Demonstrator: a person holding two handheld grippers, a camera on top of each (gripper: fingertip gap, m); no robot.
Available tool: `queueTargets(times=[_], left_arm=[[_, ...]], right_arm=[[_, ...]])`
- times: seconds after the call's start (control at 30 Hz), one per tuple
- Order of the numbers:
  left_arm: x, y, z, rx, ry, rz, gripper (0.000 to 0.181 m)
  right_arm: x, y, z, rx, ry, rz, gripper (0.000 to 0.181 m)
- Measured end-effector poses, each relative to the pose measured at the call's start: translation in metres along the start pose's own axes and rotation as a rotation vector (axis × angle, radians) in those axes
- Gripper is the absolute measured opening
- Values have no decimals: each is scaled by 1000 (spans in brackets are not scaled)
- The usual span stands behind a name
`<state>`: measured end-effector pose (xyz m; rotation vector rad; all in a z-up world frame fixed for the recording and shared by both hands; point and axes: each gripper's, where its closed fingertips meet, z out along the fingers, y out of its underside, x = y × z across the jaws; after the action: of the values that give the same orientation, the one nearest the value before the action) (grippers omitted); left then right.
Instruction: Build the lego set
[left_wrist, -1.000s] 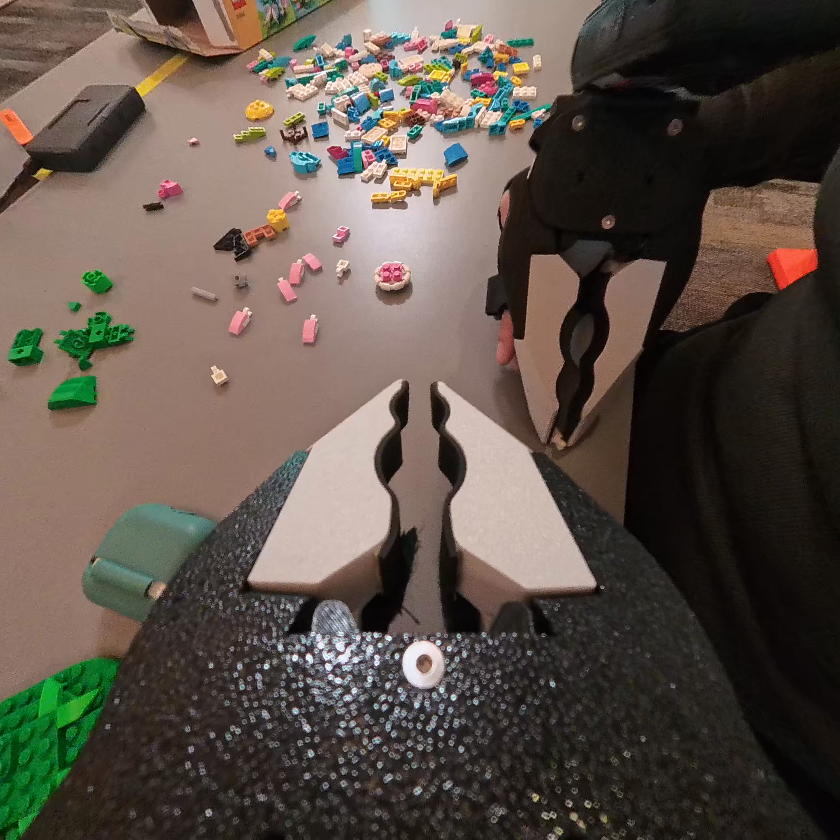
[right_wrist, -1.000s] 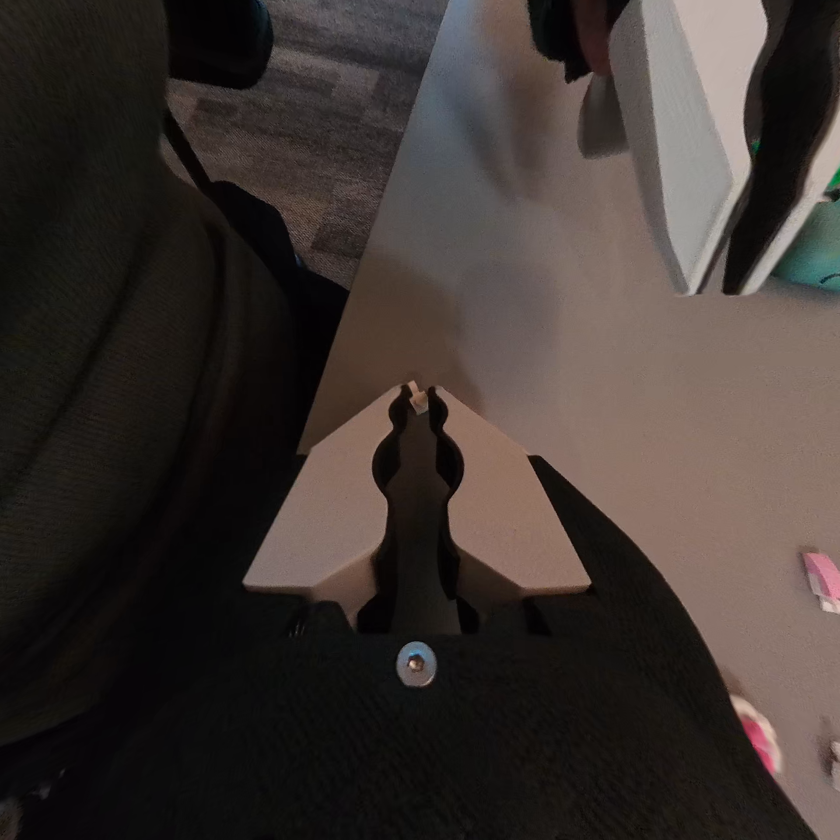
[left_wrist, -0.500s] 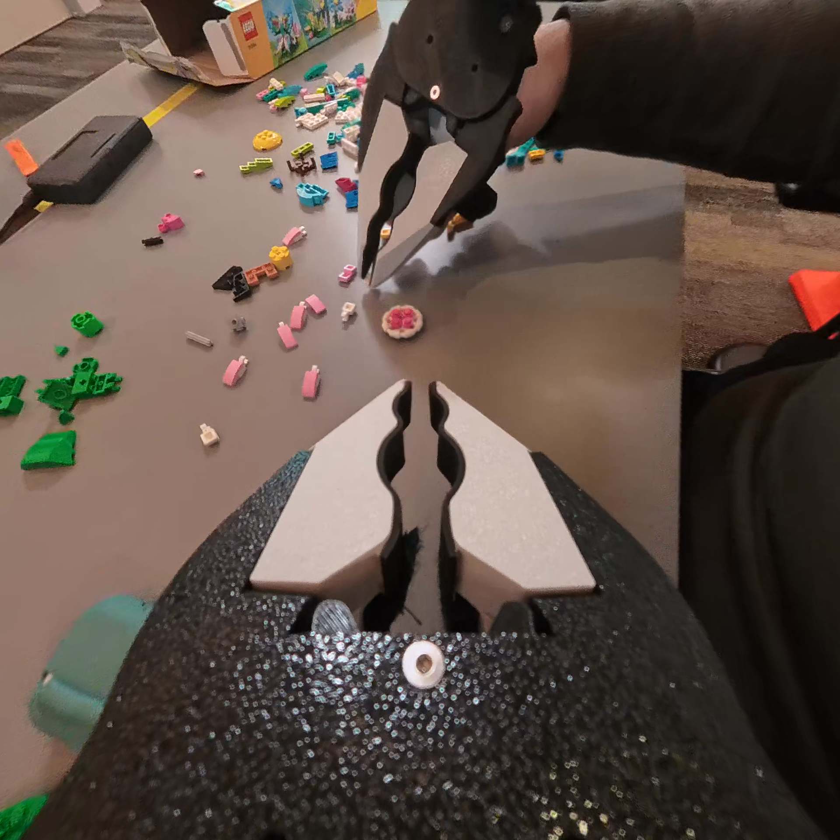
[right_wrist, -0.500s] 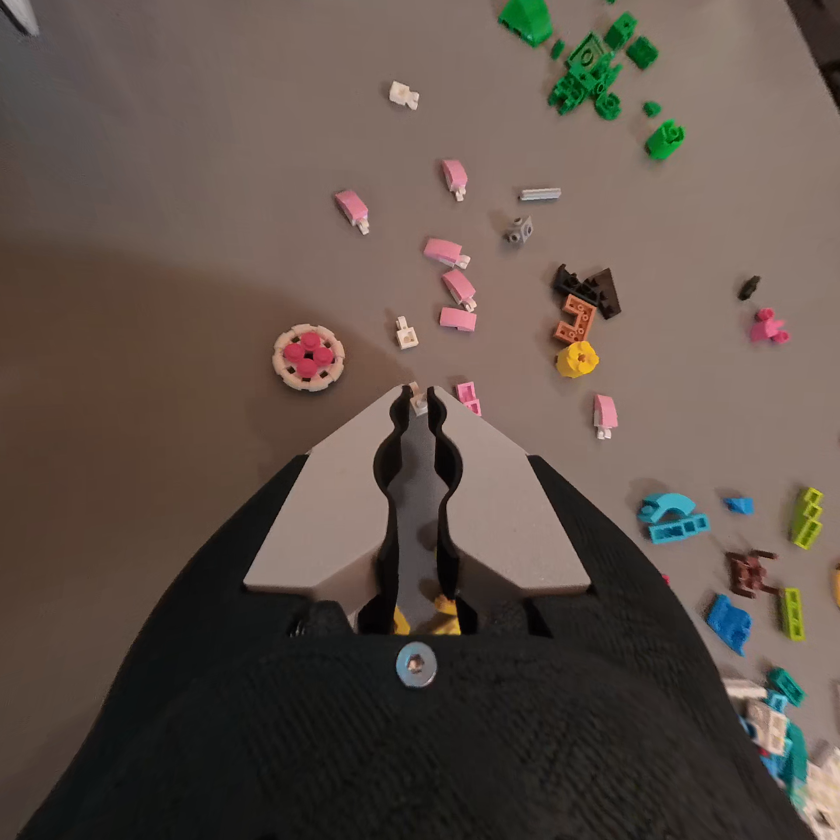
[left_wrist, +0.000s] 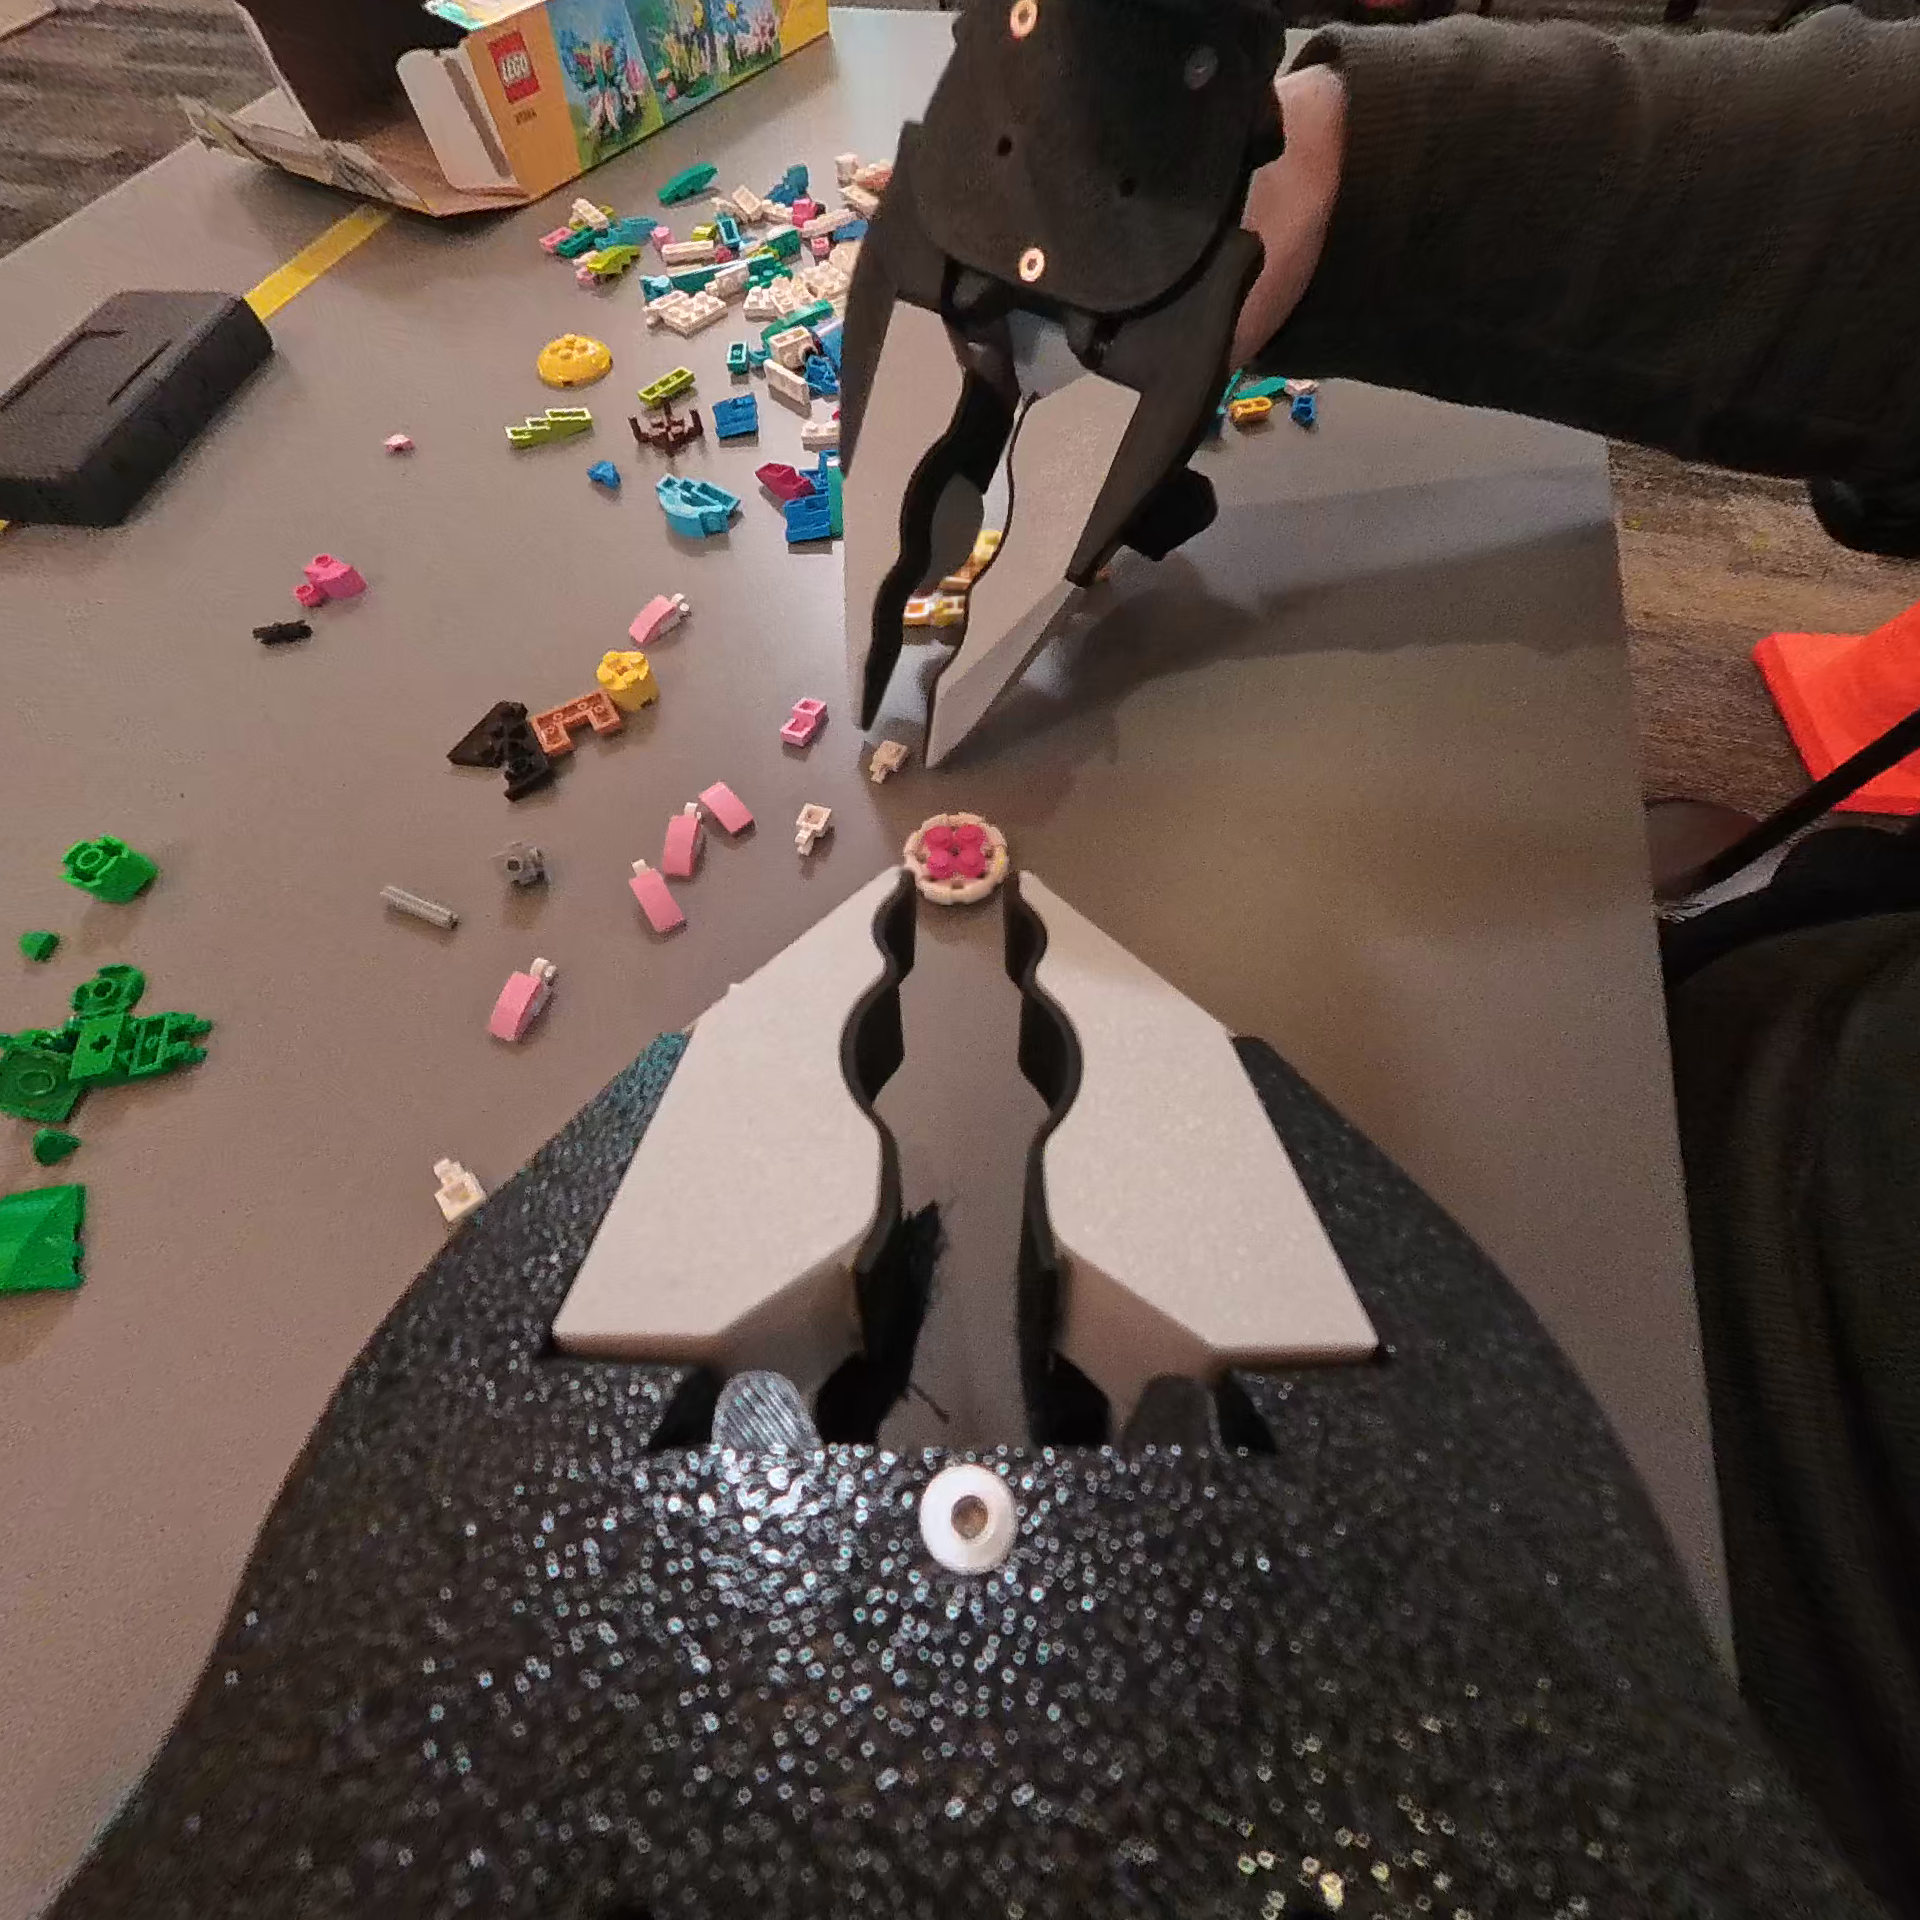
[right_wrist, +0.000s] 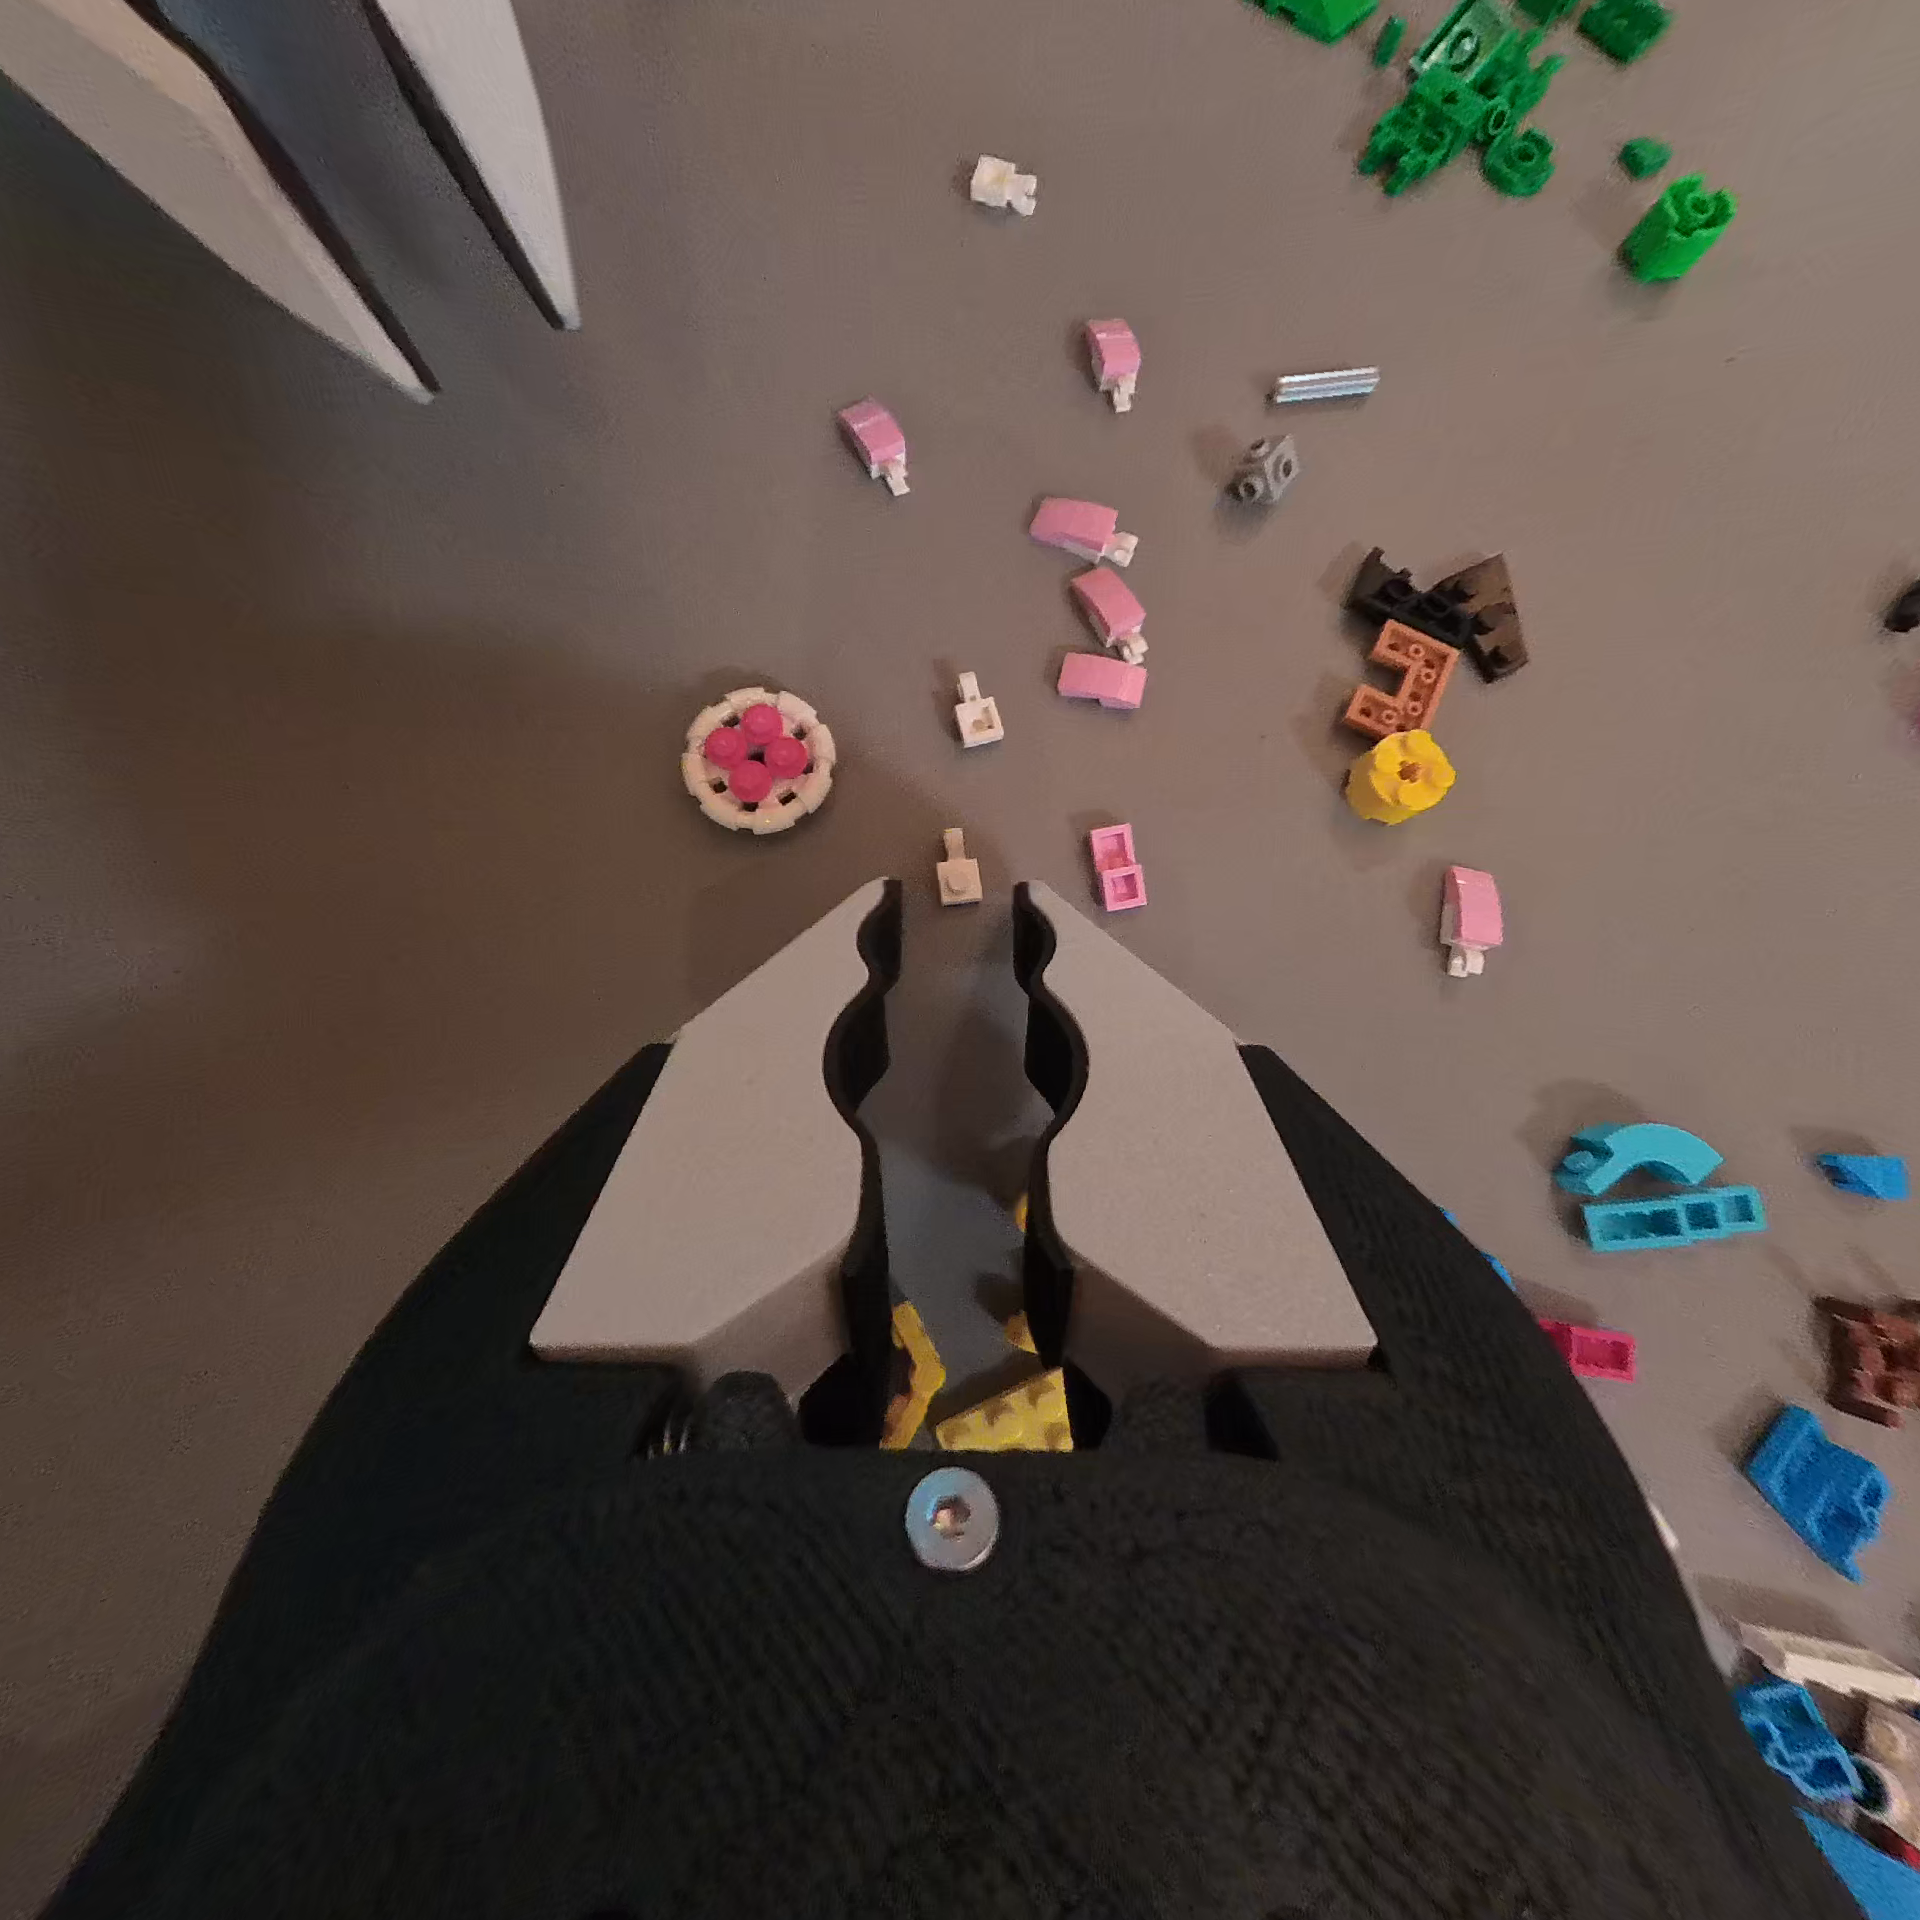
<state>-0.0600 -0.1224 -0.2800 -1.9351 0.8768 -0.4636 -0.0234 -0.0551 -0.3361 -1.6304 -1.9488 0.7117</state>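
With the right tool (right_wrist: 956, 894) released over the small tan clip brick (right_wrist: 958, 871) and the left tool (left_wrist: 958, 883) spread near the round cream-and-magenta disc (left_wrist: 956, 858), re-grip squarely on the grey table (right_wrist: 416, 935).

we see a grey table (left_wrist: 1351, 935) with a yellow tape stripe (left_wrist: 312, 260), patterned grey carpet (left_wrist: 1704, 582) beyond its edge, dim indoor light.

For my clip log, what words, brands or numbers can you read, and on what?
Cardboard box, far end in the left wrist view: a red logo patch with tiny print below it; I won't quote either.
Loose bricks: no writing visible.
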Motion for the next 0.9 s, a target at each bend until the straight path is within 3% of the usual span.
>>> queueTargets(times=[0.03,0.17,0.33,0.53,0.63,0.9], left_arm=[[-1,-1,1,-1,2,0,14],[-3,-2,4,3,9,-6,14],[-6,-3,6,17,24,-27,13],[-7,-5,10,22,28,-26,14],[-10,-7,13,37,24,-38,14],[-16,-23,23,161,-11,-3,25]], right_arm=[[-1,1,0,-5,-8,1,21],[-10,-2,-3,11,-71,3,19],[29,-7,-10,79,55,33,16],[36,0,5,36,-8,40,19],[37,-3,4,39,16,-10,7],[4,-53,-30,366,53,-36,6]])
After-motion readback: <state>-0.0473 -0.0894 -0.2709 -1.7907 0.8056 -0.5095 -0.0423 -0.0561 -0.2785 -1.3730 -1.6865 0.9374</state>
